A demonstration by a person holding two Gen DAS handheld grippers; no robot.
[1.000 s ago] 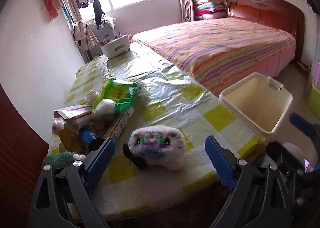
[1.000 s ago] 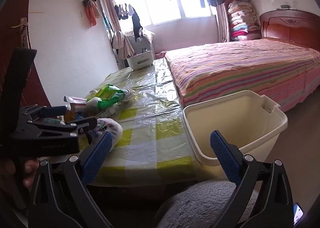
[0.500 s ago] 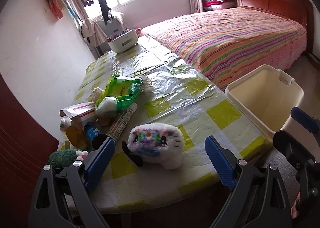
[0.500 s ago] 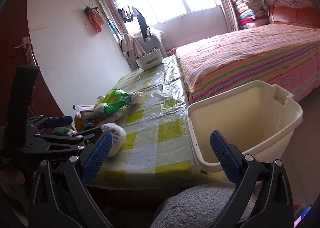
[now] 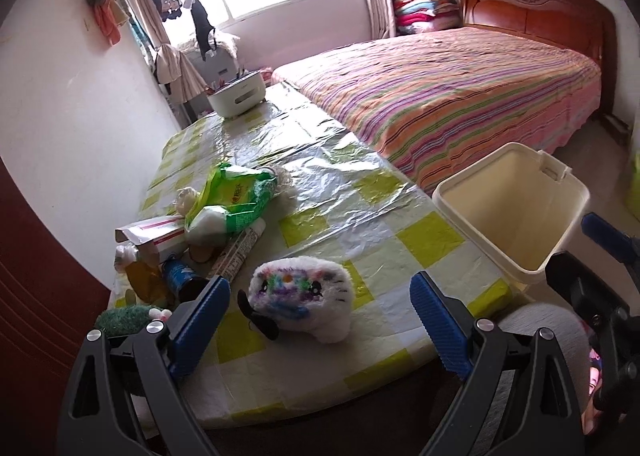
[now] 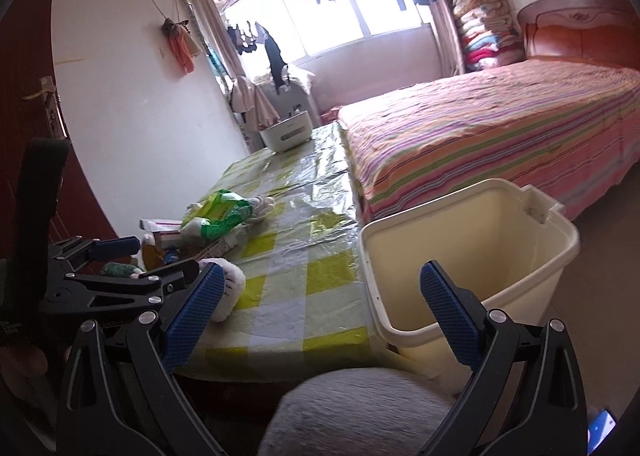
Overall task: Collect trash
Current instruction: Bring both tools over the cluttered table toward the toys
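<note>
A heap of trash lies at the table's near left: a green plastic bag (image 5: 234, 196) (image 6: 220, 212), a red-and-white carton (image 5: 154, 230), a long tube (image 5: 240, 246), a dark can (image 5: 182, 278) and a yellow wrapper (image 5: 146, 280). A white plush toy (image 5: 306, 298) sits at the front edge, between my left gripper's fingers in the view but farther off. My left gripper (image 5: 320, 316) is open and empty. A cream bin (image 5: 516, 212) (image 6: 472, 252) stands on the floor right of the table. My right gripper (image 6: 324, 312) is open and empty, near the bin.
The table (image 5: 360, 192) has a shiny yellow-checked cover. A white basket (image 5: 238, 98) stands at its far end. A striped bed (image 5: 460, 96) runs along the right side. A white wall (image 5: 72, 116) bounds the left. A grey knee (image 6: 360, 412) is low in the right wrist view.
Both grippers have tilted and shifted a little, so the table and bin sit slightly differently in view. Both stay open. Nothing on the table has moved.
</note>
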